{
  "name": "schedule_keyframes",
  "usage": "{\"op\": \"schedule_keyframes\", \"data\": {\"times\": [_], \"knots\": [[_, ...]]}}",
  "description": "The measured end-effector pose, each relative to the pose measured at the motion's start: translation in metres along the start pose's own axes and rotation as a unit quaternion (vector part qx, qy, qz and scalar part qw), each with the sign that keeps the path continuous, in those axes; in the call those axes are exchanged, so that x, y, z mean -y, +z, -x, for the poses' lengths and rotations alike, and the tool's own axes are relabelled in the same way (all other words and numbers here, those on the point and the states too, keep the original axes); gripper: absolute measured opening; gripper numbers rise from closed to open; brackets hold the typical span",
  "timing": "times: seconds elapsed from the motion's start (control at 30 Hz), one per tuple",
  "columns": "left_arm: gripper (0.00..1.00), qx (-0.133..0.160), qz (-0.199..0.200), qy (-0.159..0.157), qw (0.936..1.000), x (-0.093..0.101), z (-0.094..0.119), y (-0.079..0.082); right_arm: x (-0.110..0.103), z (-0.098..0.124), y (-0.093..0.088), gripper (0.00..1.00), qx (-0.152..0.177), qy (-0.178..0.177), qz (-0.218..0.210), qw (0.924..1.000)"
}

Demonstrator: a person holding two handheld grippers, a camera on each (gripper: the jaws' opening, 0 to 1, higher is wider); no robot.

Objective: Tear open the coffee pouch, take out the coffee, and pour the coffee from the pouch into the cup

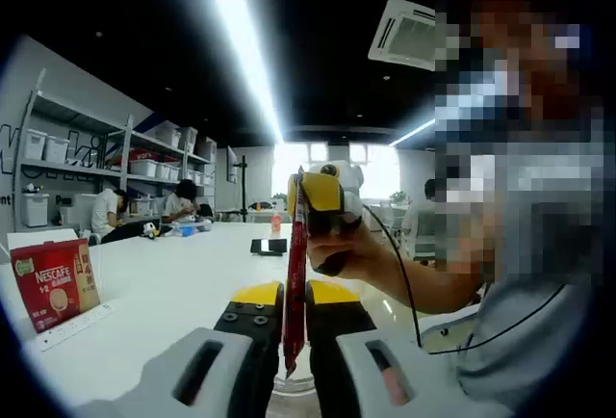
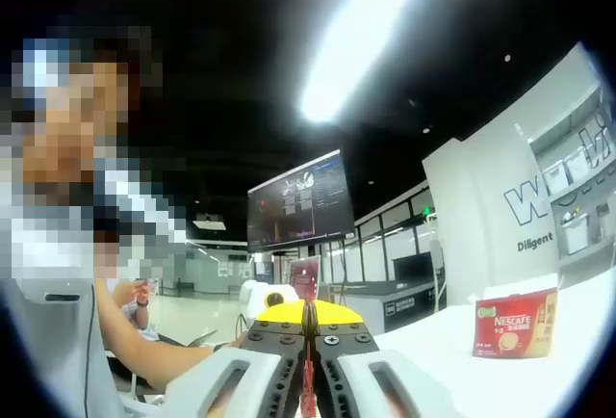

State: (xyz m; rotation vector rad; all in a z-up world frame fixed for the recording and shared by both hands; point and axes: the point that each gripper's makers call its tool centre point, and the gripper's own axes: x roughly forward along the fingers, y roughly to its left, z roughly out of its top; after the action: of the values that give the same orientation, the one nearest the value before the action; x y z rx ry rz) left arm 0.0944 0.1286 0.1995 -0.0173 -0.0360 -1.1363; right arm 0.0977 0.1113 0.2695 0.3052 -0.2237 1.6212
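In the left gripper view, the left gripper (image 1: 295, 317) is clamped on the lower part of a slim red coffee stick (image 1: 295, 274), which stands upright above the rim of a glass cup (image 1: 289, 387). The right gripper (image 1: 322, 192) pinches the stick's top end, directly above the left one.

In the right gripper view, the right gripper (image 2: 310, 326) is closed on the stick (image 2: 308, 379), its long axis running between both claws. A red coffee box (image 2: 513, 325) stands on the white table (image 2: 539, 379), right of the stick.

The tear likely turns on pulling the top sideways.

The slim red coffee stick pouch (image 1: 295, 283) stands upright between the left gripper (image 1: 294, 310) jaws, its top at the right gripper (image 1: 325, 196). The red cardboard Nescafe box (image 1: 55, 284) stands left on the white table (image 1: 173, 293).
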Motion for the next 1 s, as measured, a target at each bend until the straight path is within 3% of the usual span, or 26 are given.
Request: {"op": "schedule_keyframes", "data": {"times": [0.27,0.47,0.77,1.0], "knots": [[0.04,-0.010,-0.008,-0.004,0.9999,0.004,-0.001,-0.004,0.002,0.003,-0.005,0.01,0.001,-0.003,0.001,1.0000],[0.04,-0.005,-0.011,0.021,0.9997,-0.004,-0.002,-0.001,0.002,0.004,-0.001,0.02,0.011,-0.001,0.010,0.9999],[0.03,0.015,0.007,0.019,0.9997,-0.001,0.002,0.001,0.000,0.007,-0.001,0.01,-0.001,0.003,0.010,0.9999],[0.03,-0.004,0.007,0.012,0.9999,-0.002,-0.002,-0.001,-0.001,0.017,-0.004,0.01,-0.003,0.002,0.005,1.0000]]}}
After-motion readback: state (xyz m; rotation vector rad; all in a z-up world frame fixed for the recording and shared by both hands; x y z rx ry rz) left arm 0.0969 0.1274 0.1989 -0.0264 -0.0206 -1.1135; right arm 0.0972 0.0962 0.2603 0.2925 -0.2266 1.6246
